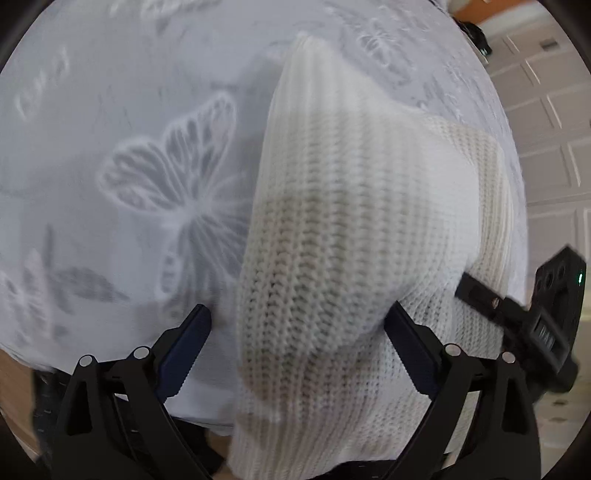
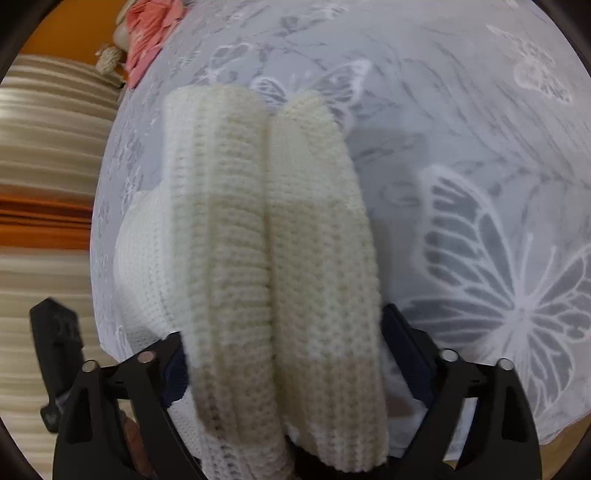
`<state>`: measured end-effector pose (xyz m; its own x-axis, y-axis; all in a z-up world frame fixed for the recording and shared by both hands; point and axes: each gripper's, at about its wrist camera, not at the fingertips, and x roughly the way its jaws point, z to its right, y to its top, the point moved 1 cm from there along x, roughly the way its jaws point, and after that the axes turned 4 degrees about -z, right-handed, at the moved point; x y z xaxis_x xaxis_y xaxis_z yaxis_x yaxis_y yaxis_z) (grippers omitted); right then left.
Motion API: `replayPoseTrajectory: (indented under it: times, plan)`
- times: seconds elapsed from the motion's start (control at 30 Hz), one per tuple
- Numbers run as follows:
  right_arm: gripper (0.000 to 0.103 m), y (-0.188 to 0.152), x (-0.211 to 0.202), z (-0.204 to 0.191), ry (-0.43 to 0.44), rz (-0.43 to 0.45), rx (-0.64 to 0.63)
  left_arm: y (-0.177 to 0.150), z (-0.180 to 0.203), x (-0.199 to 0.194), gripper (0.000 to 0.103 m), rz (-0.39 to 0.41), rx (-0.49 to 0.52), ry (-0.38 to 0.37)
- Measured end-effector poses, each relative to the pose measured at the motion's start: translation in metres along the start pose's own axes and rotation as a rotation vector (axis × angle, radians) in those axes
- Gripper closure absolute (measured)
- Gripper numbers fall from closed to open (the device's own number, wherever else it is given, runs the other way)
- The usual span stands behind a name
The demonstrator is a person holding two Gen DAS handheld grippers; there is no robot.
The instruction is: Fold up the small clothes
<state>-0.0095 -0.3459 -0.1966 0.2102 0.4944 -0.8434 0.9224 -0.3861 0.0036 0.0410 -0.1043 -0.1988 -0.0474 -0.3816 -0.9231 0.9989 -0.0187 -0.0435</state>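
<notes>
Fingers of the left gripper stand wide apart, pointing steeply down; a fold of the cream knit garment lies between them, its edge against the right-hand pad while the other pad is clear over the cloth, so nothing is pinched. The right gripper has its fingers about half spread with two thick rolls of the same knit bulging between them; the pads sit at the fabric's flanks, but whether they press I cannot tell. The garment lies bunched on a worktop covered by a pale butterfly-lace tablecloth, toward its edge, with the right gripper's dark body just beside it. A pink item sits far off at the cloth's corner.

Judging from this, the knit is being set down. To do it well, both grippers should let go fully, then smooth the rolled layers flat and align the edges.
</notes>
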Motion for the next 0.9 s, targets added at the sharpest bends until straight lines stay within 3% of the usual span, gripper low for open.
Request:
replayPoseTrajectory:
  times: [0.07, 0.17, 0.47, 0.9]
  plan:
    - [0.056, -0.002, -0.006, -0.010, -0.029, 0.015, -0.025, 0.000, 0.011, -0.006, 0.045, -0.012, 0.030, -0.041]
    - [0.061, -0.008, -0.026, -0.034, -0.066, 0.068, -0.075, -0.005, 0.031, -0.024, 0.064, 0.011, 0.086, 0.025]
    - [0.062, -0.039, -0.104, -0.095, -0.093, 0.230, -0.167, -0.036, 0.092, -0.116, 0.069, 0.181, 0.266, 0.106]
    - [0.062, -0.105, -0.212, -0.187, -0.011, 0.458, -0.324, -0.100, 0.094, -0.257, 0.068, 0.403, 0.392, 0.035]
